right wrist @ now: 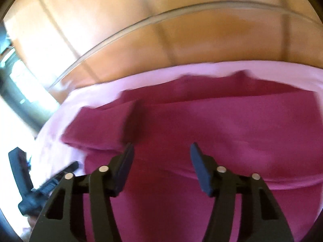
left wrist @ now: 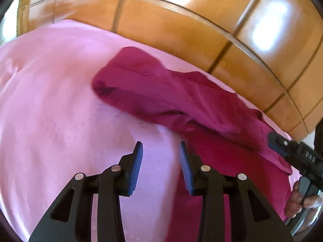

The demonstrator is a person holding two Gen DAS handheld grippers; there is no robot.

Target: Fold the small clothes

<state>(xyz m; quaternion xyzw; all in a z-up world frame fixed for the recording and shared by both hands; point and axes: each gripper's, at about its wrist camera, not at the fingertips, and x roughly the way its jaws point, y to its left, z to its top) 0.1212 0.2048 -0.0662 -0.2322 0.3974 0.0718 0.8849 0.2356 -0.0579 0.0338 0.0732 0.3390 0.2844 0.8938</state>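
Observation:
A magenta garment [left wrist: 161, 92] lies on a pink cloth [left wrist: 50, 100] that covers the table. One part of it stretches out to the upper left in the left wrist view. My left gripper [left wrist: 161, 147] is open and empty, just above the pink cloth at the garment's left edge. My right gripper [right wrist: 161, 147] is open and empty above the middle of the garment [right wrist: 201, 121]. The right gripper also shows at the right edge of the left wrist view [left wrist: 272, 141], at the garment's right end. The left gripper shows at the lower left of the right wrist view [right wrist: 74, 164].
The pink cloth [right wrist: 141, 74] ends at the curved glass edge of the table [left wrist: 181, 6]. Orange-brown floor tiles [left wrist: 262, 30] lie beyond it. A bright window area [right wrist: 20, 76] is at the left of the right wrist view.

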